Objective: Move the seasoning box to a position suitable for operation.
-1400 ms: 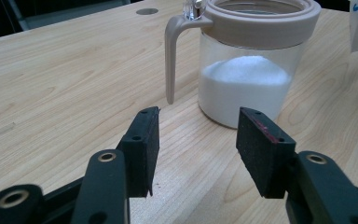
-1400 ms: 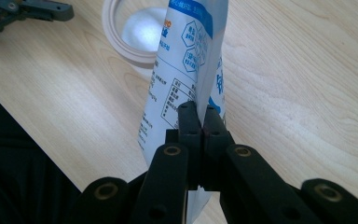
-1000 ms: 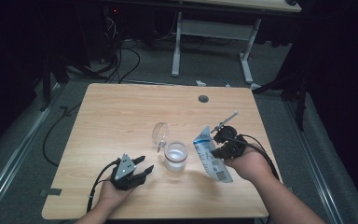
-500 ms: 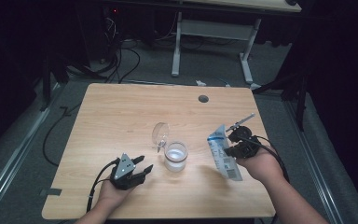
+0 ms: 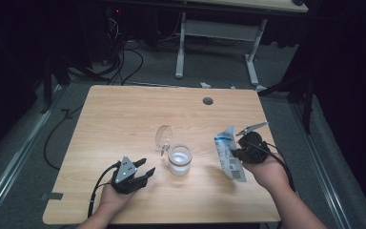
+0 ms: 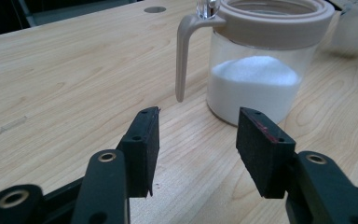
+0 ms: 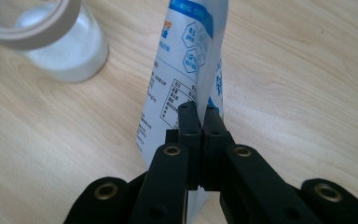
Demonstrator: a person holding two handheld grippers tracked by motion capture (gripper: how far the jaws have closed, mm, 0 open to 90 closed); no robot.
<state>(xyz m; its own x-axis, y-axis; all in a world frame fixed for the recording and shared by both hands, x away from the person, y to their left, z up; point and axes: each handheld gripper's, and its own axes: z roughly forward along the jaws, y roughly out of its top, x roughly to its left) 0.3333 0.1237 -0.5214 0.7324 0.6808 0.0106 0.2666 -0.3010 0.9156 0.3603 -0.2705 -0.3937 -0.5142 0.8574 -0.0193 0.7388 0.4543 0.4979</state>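
Right now the white-and-blue printed pouch (image 5: 228,153) stands pinched in the right gripper (image 5: 238,153), whose jaws are pressed together on the pouch's edge; in the right gripper view the pouch (image 7: 186,70) rises straight up from the clamped pads. It sits over the right part of the table, well apart from the right edge and a short way right of the glass jar (image 5: 179,160). That jar, part-filled with white granules, has a beige collar and its clear lid (image 5: 164,137) tipped open behind it. In the left gripper view the jar (image 6: 261,70) stands just beyond the jaws of the left gripper (image 5: 143,172), which are parted with nothing between them and hover near the front edge.

All of this rests on a light wooden table (image 5: 124,114) with a round cable hole (image 5: 208,101) near its far edge. The far half of the top lies bare, giving wide open room. Beyond it are grey floor, loose black cables (image 5: 124,57) and the white legs of another desk (image 5: 181,47); the surroundings are dark.
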